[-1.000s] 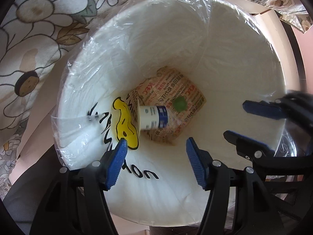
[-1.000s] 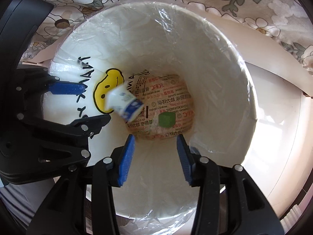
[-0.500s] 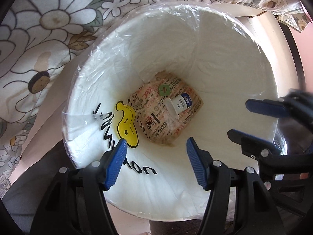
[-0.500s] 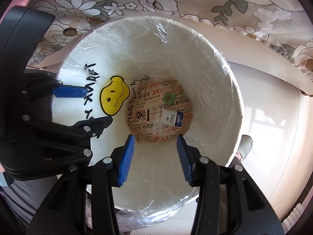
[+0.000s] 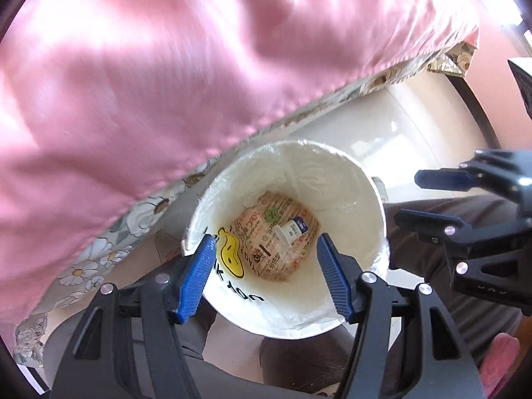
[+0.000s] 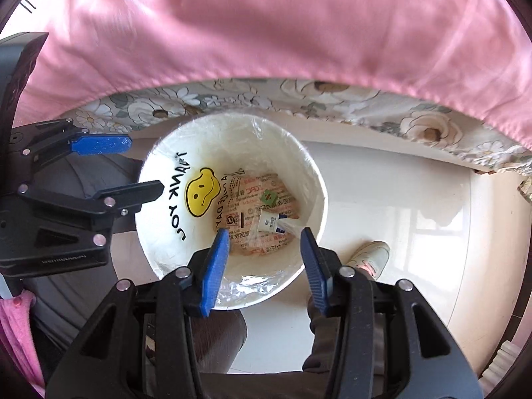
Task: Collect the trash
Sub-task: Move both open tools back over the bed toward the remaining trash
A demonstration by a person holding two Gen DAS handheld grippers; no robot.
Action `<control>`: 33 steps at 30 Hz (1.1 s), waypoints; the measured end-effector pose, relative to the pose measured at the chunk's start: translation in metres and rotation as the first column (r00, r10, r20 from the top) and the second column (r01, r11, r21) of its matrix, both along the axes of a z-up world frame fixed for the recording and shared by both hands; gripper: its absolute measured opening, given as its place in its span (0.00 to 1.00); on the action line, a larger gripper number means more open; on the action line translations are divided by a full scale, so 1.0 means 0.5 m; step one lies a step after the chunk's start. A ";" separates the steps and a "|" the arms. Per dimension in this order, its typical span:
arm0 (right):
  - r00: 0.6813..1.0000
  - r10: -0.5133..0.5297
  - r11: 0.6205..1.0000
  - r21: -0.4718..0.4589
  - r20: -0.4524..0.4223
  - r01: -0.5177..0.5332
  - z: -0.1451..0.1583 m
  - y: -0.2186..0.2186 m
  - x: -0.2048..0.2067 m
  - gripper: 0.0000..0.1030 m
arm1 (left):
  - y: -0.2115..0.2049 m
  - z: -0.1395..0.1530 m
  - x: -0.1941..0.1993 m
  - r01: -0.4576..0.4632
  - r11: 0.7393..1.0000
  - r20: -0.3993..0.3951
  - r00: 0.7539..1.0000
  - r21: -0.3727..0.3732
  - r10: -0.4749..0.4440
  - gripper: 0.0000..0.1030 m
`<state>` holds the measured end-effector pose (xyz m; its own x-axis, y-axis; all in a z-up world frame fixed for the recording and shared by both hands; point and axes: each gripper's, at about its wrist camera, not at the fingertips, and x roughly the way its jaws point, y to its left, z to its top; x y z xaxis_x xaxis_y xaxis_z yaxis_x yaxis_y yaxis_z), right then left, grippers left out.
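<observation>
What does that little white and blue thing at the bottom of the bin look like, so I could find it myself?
Start at the white bin with the yellow smiley face, standing on the floor beside the flowered bedding. At its bottom lies a printed paper wrapper. On that wrapper lies a small white container with a blue label, on its side, next to a small green square.

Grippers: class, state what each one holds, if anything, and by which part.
Nothing is held. The left gripper and right gripper are both empty above the bin.

White lined bin (image 6: pixel 156 252) upright on floor, small blue-white carton (image 6: pixel 271 222) lying inside
</observation>
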<state>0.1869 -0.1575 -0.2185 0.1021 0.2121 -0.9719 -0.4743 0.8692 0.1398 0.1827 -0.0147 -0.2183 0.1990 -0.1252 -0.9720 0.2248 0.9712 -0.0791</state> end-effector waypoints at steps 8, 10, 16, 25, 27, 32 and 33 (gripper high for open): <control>0.979 0.018 0.998 0.049 0.203 -0.028 0.216 -0.024 0.039 0.44 | 0.009 0.266 0.030 -0.072 0.997 0.248 0.967 0.034 0.062 0.67; 0.969 0.027 0.997 0.067 0.246 -0.044 0.266 -0.024 0.053 0.44 | 0.005 0.320 0.042 -0.084 0.996 0.290 0.954 0.039 0.069 0.72; 0.934 0.055 0.991 0.096 0.354 -0.094 0.387 -0.031 0.108 0.50 | -0.007 0.423 0.096 -0.101 0.993 0.382 0.922 0.066 0.069 0.79; 0.894 0.045 0.989 0.109 0.445 -0.103 0.481 -0.037 0.230 0.57 | -0.007 0.459 0.198 -0.184 0.982 0.399 0.904 0.047 0.151 0.84; 0.889 0.044 0.989 0.106 0.456 -0.103 0.492 -0.038 0.260 0.57 | -0.009 0.461 0.228 -0.195 0.979 0.402 0.902 0.056 0.156 0.84; 0.883 0.046 0.988 0.112 0.466 -0.111 0.502 -0.037 0.340 0.58 | -0.004 0.471 0.300 -0.239 0.970 0.413 0.888 0.037 0.203 0.84; 0.883 0.049 0.987 0.110 0.467 -0.113 0.501 -0.035 0.359 0.59 | -0.002 0.471 0.315 -0.246 0.969 0.409 0.887 0.029 0.213 0.84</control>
<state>0.3665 -0.1752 0.0320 0.5091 0.3602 -0.7818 -0.5805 0.8143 -0.0028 0.3402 -0.0156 0.0170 0.5869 0.0439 -0.8084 -0.0088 0.9988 0.0478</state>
